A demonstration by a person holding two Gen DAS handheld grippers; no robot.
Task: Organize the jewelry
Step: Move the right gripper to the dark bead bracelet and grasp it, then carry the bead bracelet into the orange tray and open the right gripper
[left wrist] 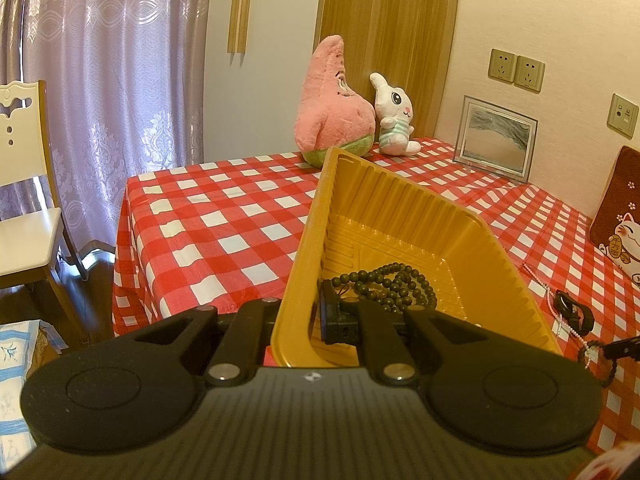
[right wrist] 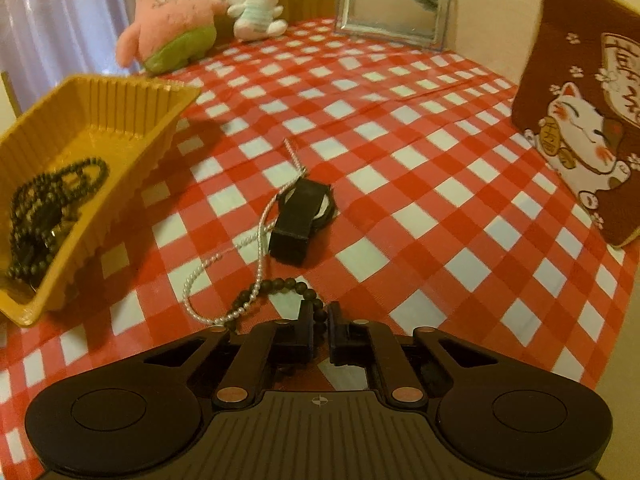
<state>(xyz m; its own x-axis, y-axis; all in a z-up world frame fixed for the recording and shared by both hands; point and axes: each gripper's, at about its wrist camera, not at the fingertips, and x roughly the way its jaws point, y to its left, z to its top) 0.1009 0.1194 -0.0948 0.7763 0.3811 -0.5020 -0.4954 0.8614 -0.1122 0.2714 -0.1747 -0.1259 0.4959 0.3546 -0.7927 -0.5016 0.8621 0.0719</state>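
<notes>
Red-checked tablecloth (right wrist: pixel 400 160); lilac curtain (left wrist: pixel 100 80); white chair (left wrist: pixel 24 200).

Lilac curtains (left wrist: pixel 100 80), white chair (left wrist: pixel 24 208) — wood-panelled wall (left wrist: pixel 392 40)

A pink star plush (left wrist: pixel 332 104) leans beside a white rabbit plush (left wrist: pixel 394 116) near a framed picture (left wrist: pixel 496 140).

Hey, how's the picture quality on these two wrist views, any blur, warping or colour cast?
Left wrist view: sharp, warm light, fisheye bending the checked tablecloth and dark vignette corners. Right wrist view: softer, slightly blurred toward the plush toys, stronger orange cast, the yellow tray throwing a shadow on the cloth, same barrel warp.
</notes>
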